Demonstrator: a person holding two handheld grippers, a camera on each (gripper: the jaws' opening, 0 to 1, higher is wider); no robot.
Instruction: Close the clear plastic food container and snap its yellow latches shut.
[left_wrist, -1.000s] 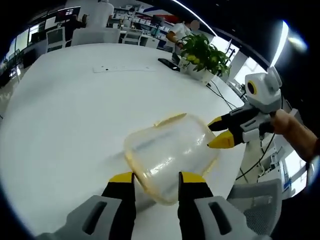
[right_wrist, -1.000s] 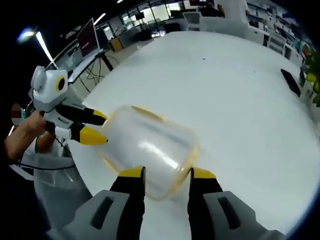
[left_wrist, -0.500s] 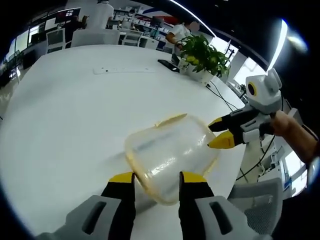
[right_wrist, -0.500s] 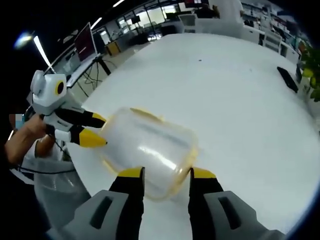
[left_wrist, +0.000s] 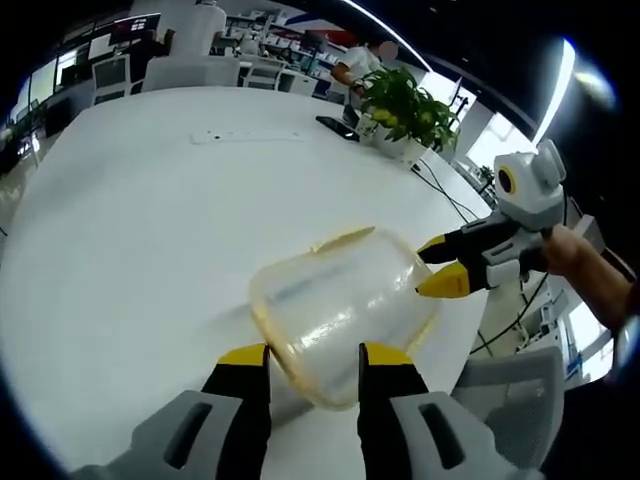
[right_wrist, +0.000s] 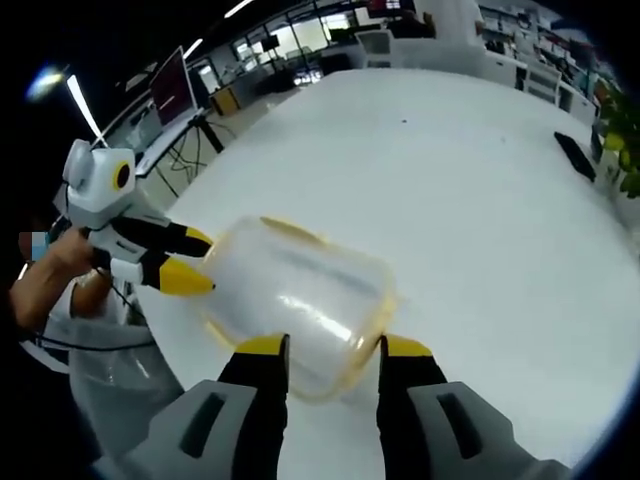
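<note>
Container (left_wrist: 340, 305), clear, yellow-rimmed, on white bench (left_wrist: 130, 220): left claw (left_wrist: 312, 352) and right claw (right_wrist: 330, 345) both spread, straddling opposite ends. Advice: press each latch squarely.

No legible text, label, brand, number or sign on anything in view.

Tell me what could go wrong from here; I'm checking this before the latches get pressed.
1. The clear container sits near the edge of the white table, so a sideways push could slide it off.
2. The left gripper and right gripper meet it from opposite ends with open jaws; uneven pressure could turn it.
3. Its yellow latch sticks outward, so a tip might catch it.
</note>
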